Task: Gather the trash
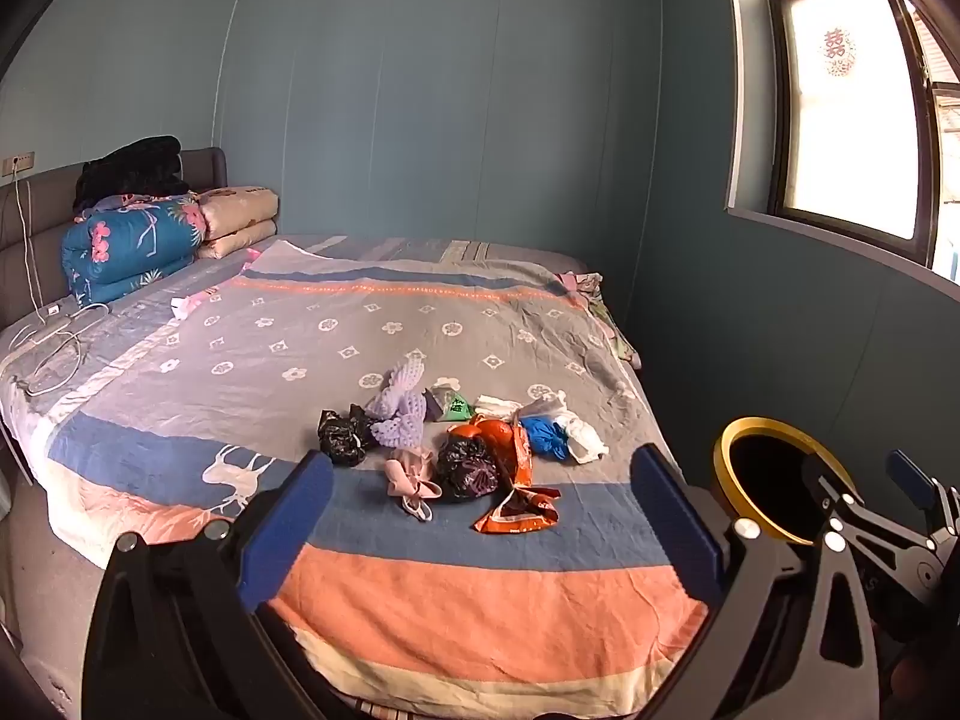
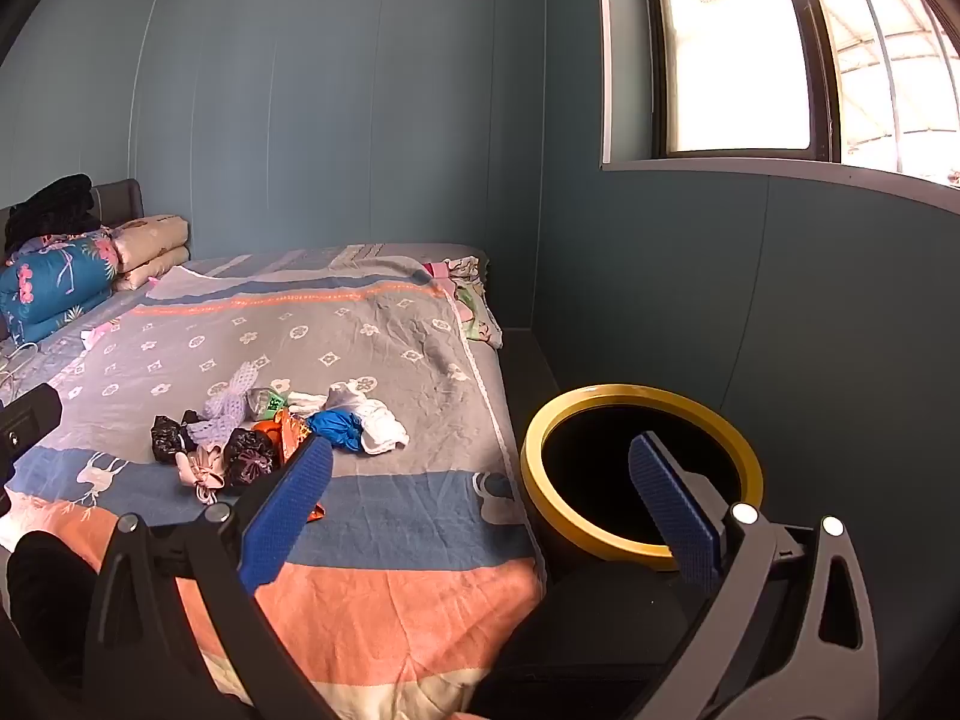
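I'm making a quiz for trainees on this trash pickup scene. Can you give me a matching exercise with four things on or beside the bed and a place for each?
Things:
1. round black bin with yellow rim
2. crumpled blue plastic bag
3. folded blue floral quilt
4. torn orange snack wrapper

Places:
A. at the head of the bed, under a black garment
B. on the floor beside the bed, below the window
C. in the trash pile, next to white crumpled paper
D. nearest edge of the trash pile, on the blue stripe

Pairs: 1-B, 2-C, 3-A, 4-D
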`<state>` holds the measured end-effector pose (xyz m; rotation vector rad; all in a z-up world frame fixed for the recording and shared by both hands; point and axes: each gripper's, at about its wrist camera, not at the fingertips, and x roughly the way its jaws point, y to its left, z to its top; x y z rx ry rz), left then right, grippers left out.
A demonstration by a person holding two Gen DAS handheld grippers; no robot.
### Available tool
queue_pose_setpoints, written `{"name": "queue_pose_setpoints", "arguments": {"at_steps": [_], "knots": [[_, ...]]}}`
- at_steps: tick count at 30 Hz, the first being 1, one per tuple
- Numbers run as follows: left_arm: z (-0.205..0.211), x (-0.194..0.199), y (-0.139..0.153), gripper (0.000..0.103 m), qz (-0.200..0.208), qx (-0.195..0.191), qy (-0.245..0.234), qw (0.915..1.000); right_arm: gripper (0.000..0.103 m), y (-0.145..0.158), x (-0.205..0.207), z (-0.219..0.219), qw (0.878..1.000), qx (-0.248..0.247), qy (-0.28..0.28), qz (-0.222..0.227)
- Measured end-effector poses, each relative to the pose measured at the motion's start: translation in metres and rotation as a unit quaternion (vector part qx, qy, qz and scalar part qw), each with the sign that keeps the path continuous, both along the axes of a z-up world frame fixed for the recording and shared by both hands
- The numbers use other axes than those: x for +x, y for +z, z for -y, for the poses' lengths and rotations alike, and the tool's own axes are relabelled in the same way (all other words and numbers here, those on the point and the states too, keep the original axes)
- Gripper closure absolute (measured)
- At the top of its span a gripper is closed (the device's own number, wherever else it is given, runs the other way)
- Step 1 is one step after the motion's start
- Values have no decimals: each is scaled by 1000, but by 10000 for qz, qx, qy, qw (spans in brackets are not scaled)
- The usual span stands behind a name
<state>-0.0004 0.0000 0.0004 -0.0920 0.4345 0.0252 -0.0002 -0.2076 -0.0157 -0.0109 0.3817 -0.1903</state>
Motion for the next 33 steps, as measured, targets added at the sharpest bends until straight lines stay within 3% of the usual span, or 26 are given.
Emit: {"name": "queue_pose_setpoints", "arguments": {"at_steps": [33], "knots": [[-6, -3, -4, 7, -36, -121, 0, 9999, 8, -4, -1, 0, 10000, 21, -44, -31]]}}
